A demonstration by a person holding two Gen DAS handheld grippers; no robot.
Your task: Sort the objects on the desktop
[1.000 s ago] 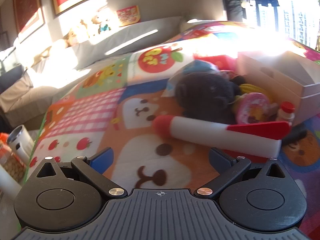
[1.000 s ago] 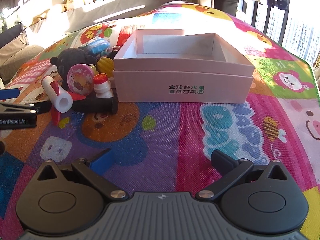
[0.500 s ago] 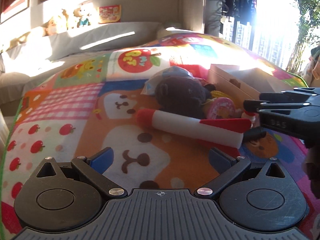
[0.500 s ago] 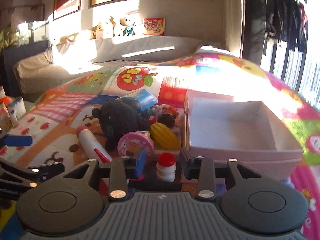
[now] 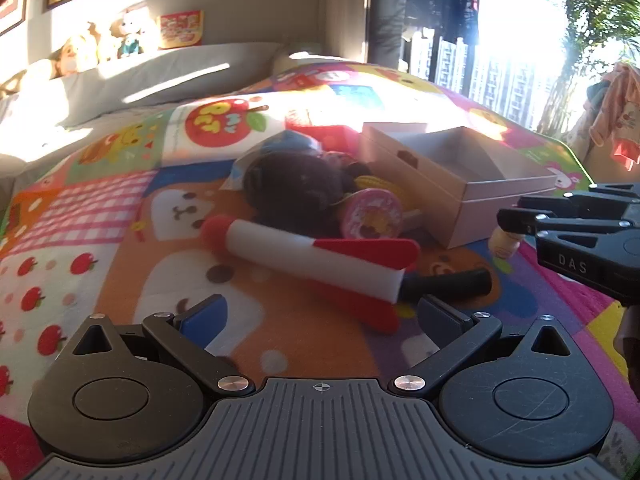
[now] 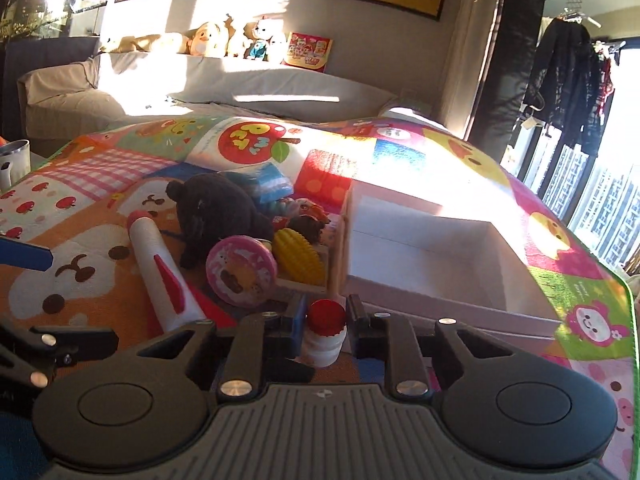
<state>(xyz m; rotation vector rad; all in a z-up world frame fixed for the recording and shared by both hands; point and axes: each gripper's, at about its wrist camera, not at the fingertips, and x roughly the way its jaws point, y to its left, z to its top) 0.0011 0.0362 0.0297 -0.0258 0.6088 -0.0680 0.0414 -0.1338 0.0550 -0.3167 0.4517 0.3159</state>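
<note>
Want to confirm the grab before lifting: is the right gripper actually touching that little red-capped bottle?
Touching. In the right wrist view, the right gripper has both fingers pressed against the sides of the red-capped bottle, with no gap showing.

Red-capped white bottle (image 6: 325,334), pink box (image 6: 448,276)

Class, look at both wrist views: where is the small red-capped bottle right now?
In the right wrist view the red-capped bottle sits upright between the right gripper fingers, just in front of the open box and right of the pink round toy.
</note>
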